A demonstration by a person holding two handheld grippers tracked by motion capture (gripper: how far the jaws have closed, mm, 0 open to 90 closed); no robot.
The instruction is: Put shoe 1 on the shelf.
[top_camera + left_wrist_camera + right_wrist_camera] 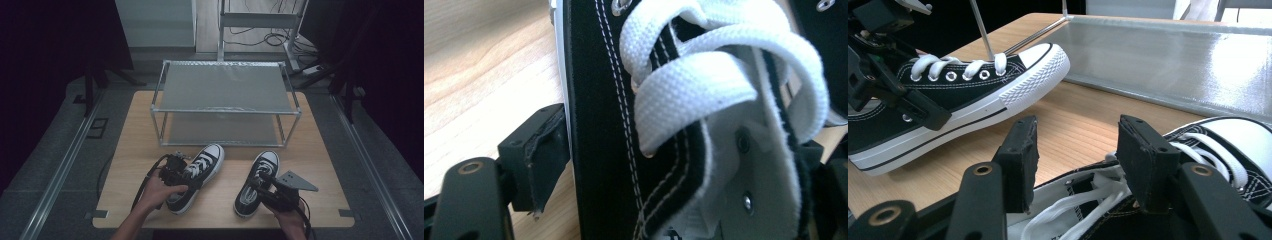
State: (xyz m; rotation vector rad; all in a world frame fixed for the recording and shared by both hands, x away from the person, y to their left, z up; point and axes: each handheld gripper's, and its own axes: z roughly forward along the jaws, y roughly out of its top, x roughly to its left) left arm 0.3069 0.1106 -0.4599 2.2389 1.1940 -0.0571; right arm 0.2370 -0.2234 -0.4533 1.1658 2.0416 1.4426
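Observation:
Two black canvas sneakers with white laces and toe caps lie on the wooden table [137, 135]. My left gripper [187, 181] clamps the left sneaker [202, 170] across its laced upper. In the left gripper view one pad [549, 150] presses the black side wall of the sneaker [599, 125], and the other jaw is partly hidden behind the tongue. My right gripper [260, 187] hovers over the mouth of the right sneaker [260, 175]. In the right gripper view its jaws [1080, 150] stand apart above the right sneaker's opening [1218, 145], pressing nothing. The left sneaker [973, 95] lies beyond.
A two-tier metal rack [225, 110] stands at the back of the table, its lower shelf [1173, 60] just beyond the shoes' toes. Bare wood lies left and right of the shoes. A frame with cables [260, 30] stands on the floor behind.

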